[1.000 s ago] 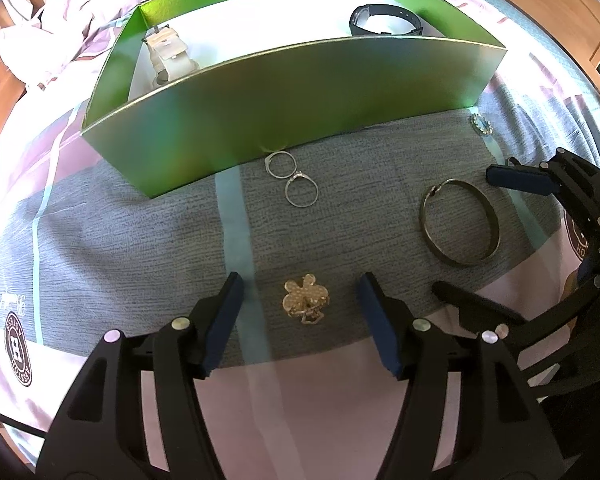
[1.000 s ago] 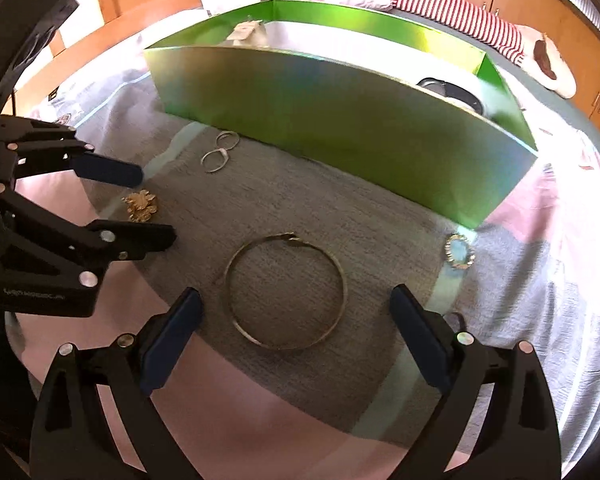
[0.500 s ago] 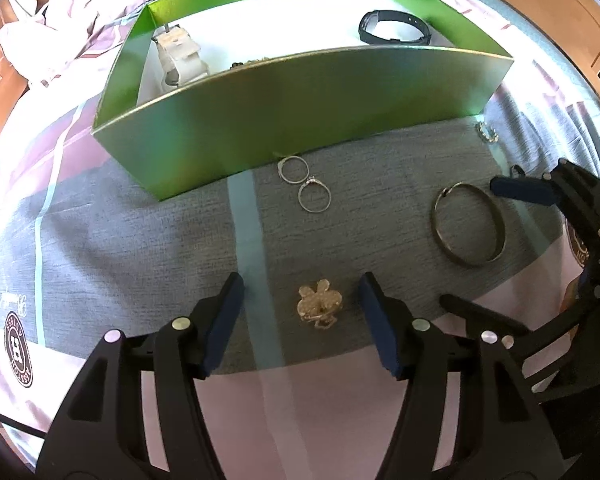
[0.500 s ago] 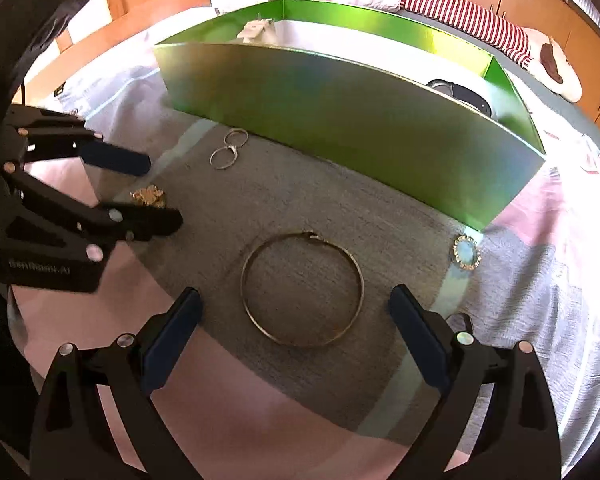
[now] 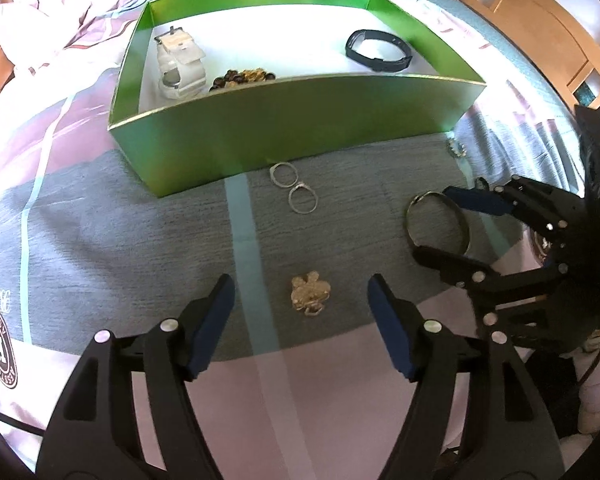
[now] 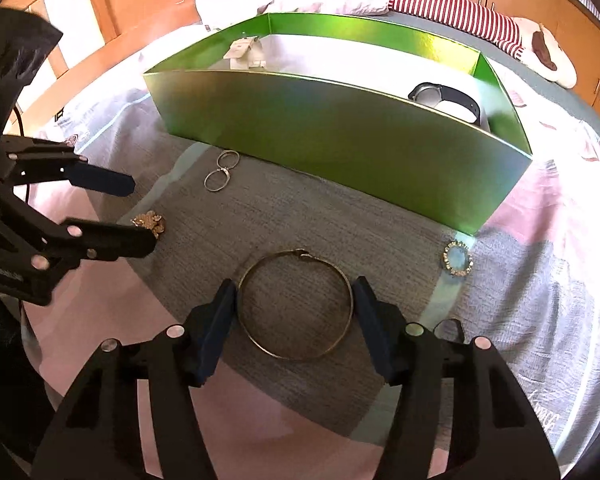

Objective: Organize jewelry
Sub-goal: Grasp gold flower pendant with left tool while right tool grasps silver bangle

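A green box (image 5: 300, 128) on the bedspread holds a white watch (image 5: 180, 68), a black band (image 5: 378, 50) and a beaded piece (image 5: 242, 77). In front of it lie two joined silver rings (image 5: 294, 188), a gold brooch (image 5: 310, 294), a thin metal bangle (image 6: 294, 306) and a round blue brooch (image 6: 457, 258). My left gripper (image 5: 300, 320) is open with the gold brooch between its fingers. My right gripper (image 6: 294, 320) has closed in on the bangle, its pads at the ring's two sides. The bangle lies flat on the bedspread.
The bed is covered by a grey, pink and pale blue bedspread (image 5: 100, 240). Rumpled white bedding (image 5: 60, 8) lies behind the box. A striped cloth (image 6: 452, 10) lies at the back. Wooden furniture (image 5: 540, 32) runs along the far right.
My right gripper has narrowed from wide open until its pads meet the bangle's sides. My left gripper has stayed open around the gold brooch, and its view has risen slightly.
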Demonstrator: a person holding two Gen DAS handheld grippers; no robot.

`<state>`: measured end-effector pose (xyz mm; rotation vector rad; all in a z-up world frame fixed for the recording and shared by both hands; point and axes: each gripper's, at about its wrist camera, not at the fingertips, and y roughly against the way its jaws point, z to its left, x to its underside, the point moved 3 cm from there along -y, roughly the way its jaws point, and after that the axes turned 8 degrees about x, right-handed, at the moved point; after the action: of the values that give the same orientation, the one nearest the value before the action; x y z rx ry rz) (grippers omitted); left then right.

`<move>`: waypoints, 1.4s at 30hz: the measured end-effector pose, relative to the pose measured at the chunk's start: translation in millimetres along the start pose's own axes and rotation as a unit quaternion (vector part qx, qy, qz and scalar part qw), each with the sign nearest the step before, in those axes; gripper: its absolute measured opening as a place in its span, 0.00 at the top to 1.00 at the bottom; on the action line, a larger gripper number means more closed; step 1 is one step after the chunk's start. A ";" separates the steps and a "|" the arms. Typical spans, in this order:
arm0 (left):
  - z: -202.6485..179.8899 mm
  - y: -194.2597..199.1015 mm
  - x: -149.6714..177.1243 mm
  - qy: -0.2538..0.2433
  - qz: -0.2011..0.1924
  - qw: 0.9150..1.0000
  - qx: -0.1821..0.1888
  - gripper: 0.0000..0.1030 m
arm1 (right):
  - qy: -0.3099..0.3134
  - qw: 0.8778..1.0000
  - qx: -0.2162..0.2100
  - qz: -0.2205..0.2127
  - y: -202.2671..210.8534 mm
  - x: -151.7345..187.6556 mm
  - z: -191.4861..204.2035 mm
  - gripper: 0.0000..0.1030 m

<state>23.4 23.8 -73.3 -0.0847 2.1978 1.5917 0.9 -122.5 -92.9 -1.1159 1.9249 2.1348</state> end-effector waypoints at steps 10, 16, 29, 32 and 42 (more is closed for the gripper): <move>-3.4 -7.3 7.7 -0.021 0.000 0.999 -0.040 0.61 | 0.025 0.999 0.021 0.009 -1.4 2.0 7.6 0.29; -1.7 -2.2 6.9 -0.032 -0.014 0.997 -0.067 0.77 | 0.021 0.999 0.026 0.009 -4.0 2.9 5.8 0.26; -5.3 -4.8 6.5 -0.035 -0.010 0.997 -0.072 0.74 | 0.017 0.999 0.029 0.008 -8.0 2.6 5.9 0.23; -8.3 -4.7 7.2 -0.040 -0.008 0.997 -0.067 0.79 | 0.017 0.999 0.029 0.007 -7.8 2.7 6.2 0.23; -19.8 4.8 5.5 -0.052 -0.030 0.998 -0.014 0.75 | 0.017 0.999 0.031 0.007 -7.7 2.7 7.2 0.21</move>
<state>11.0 8.3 -66.1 -0.0747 2.0745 1.5593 -0.6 -115.5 -101.2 -1.1401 2.0035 2.0614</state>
